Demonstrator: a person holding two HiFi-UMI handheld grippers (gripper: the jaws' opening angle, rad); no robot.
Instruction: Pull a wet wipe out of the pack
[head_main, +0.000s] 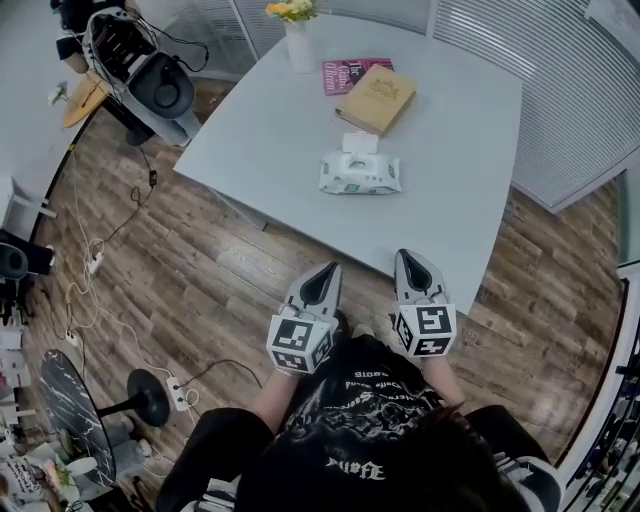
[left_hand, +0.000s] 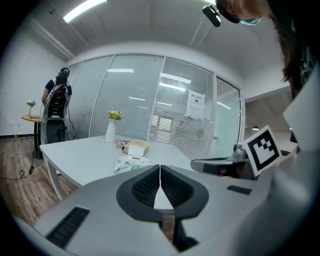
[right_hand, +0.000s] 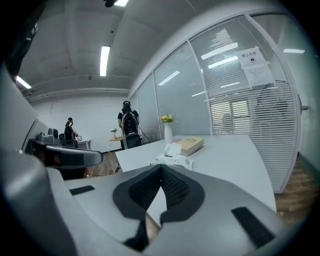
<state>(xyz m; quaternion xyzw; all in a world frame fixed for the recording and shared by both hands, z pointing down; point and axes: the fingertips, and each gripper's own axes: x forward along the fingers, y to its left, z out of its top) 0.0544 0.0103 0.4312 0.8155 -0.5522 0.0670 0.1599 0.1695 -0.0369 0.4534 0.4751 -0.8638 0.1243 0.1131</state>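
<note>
Head view | step, likely: approach, wet wipe pack (head_main: 359, 173) untouched | left gripper (head_main: 329, 270), right gripper (head_main: 407, 256): jaws closed, empty, near table (head_main: 270, 120) edge | next: reach pack, part jaws

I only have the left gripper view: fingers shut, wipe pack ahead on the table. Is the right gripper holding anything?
Observer: No, the right gripper has its fingers shut with nothing between them.
Operator: Where do the grippers sit?
Observer: Head view: the left gripper and the right one are side by side at the near edge of the table, bare tabletop between them and the wet wipe pack.
Operator: Pack lid open?
Observer: Yes, its white flap stands up on the far side, toward the tan book.
</note>
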